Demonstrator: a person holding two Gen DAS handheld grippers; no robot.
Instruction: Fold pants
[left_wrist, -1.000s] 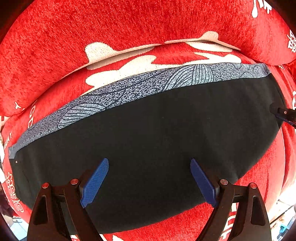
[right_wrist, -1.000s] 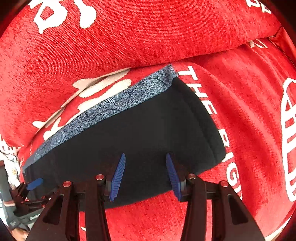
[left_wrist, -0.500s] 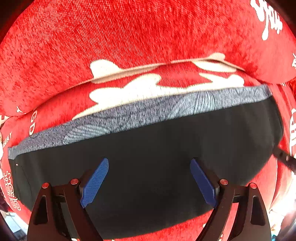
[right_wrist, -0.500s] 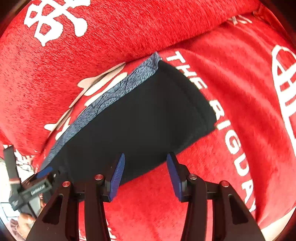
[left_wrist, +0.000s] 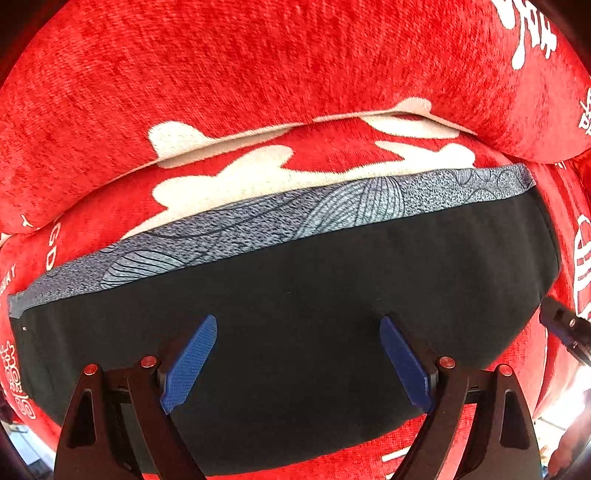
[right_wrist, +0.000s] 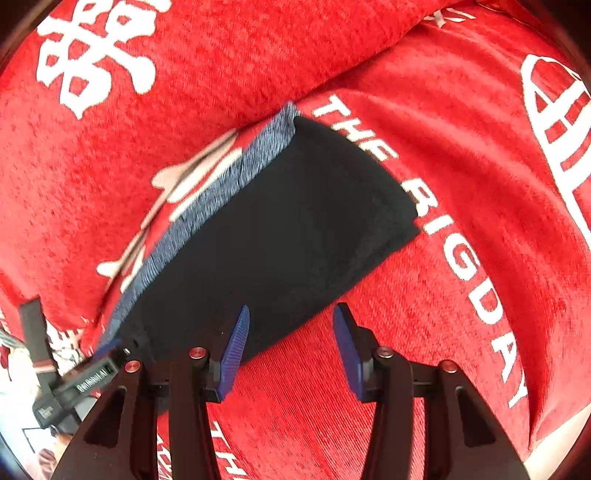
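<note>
The pants (left_wrist: 295, 302) lie folded flat on a red sofa seat: black cloth with a grey-blue patterned band (left_wrist: 280, 221) along the far edge. My left gripper (left_wrist: 298, 332) hovers over their middle, open wide, nothing between its blue pads. In the right wrist view the pants (right_wrist: 280, 229) end in a folded edge at the right. My right gripper (right_wrist: 291, 328) hangs open over their near edge, about half wide, nothing between the pads. The left gripper's body (right_wrist: 74, 384) shows at the lower left there, and the right gripper's tip (left_wrist: 565, 325) at the far right of the left view.
The seat cushion (right_wrist: 461, 295) carries white lettering and stretches to the right of the pants. A red back cushion (left_wrist: 258, 66) with white print rises right behind the patterned band. A pale floor strip shows at the bottom right corner (left_wrist: 561, 417).
The right gripper has rolled and drawn back toward the near right, so the pants now lie slanted and further up-left in its view. The left view has shifted a little; both jaws keep their width.
</note>
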